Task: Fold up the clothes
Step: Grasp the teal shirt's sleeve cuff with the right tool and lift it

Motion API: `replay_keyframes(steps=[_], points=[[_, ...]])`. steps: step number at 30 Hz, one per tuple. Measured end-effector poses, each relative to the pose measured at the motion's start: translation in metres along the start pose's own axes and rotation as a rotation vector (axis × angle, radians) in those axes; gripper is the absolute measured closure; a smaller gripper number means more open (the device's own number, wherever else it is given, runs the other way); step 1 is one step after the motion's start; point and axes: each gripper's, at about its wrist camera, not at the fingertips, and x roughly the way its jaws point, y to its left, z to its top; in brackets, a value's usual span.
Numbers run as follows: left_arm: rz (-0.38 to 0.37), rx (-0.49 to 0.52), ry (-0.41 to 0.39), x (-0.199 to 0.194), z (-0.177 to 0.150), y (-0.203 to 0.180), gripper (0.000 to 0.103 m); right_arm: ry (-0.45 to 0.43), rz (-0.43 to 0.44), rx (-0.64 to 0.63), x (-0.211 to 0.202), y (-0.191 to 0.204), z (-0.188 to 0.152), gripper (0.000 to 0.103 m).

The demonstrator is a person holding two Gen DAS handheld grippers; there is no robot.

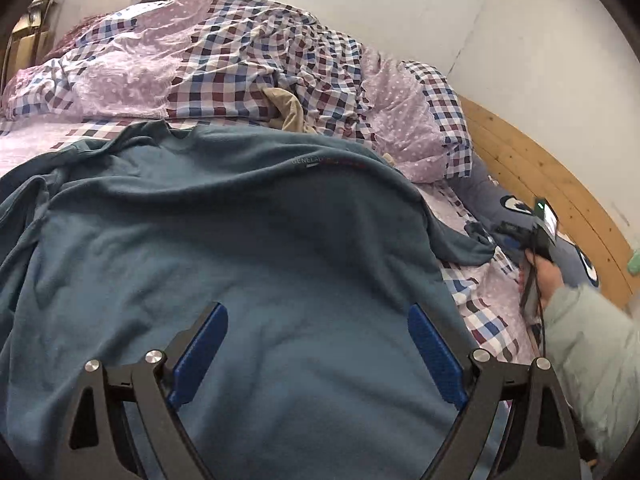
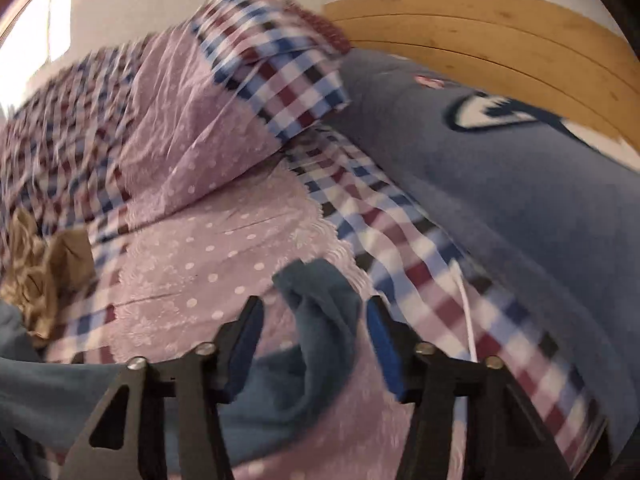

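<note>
A blue-grey sweatshirt (image 1: 224,232) lies spread on the bed (image 1: 484,312), collar toward 12 o'clock. The left gripper (image 1: 318,344) hangs over the sweatshirt's lower body with its jaws wide apart, pads clear of the cloth. At 3 o'clock, a hand (image 1: 546,276) carries the right gripper (image 2: 316,344) over the sleeve (image 2: 320,300). Its jaws stand half open, the cuff between them; whether the pads press it I cannot tell. A rumpled checked duvet (image 1: 224,64) lies at 12 o'clock.
</note>
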Motion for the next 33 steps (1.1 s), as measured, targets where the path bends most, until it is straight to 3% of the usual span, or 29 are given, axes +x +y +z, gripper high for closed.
replay_keyframes(steps=[5, 7, 14, 20, 24, 29, 33], points=[[-0.015, -0.01, 0.016, 0.005, 0.002, 0.002, 0.009, 0.065, -0.082, -0.107, 0.039, 0.014, 0.007, 0.06], [-0.021, -0.017, 0.024, 0.009, 0.0, 0.004, 0.009, 0.054, -0.079, -0.104, 0.042, 0.013, 0.009, 0.103], [-0.031, -0.076, 0.043, 0.018, 0.0, 0.012, 0.009, -0.091, 0.059, 0.026, -0.014, -0.013, 0.026, 0.102], [-0.057, -0.128, 0.028, 0.012, 0.005, 0.017, 0.009, -0.226, 0.113, 0.055, -0.12, -0.035, 0.05, 0.102], [-0.095, -0.172, 0.022, 0.006, 0.006, 0.018, 0.009, -0.25, 0.115, 0.045, -0.18, -0.041, 0.06, 0.102], [-0.127, -0.172, 0.001, -0.004, 0.012, 0.011, 0.009, -0.254, 0.092, 0.014, -0.216, -0.023, 0.065, 0.102], [-0.16, -0.185, -0.016, -0.014, 0.022, 0.011, 0.009, -0.299, 0.12, -0.029, -0.251, 0.014, 0.079, 0.102]])
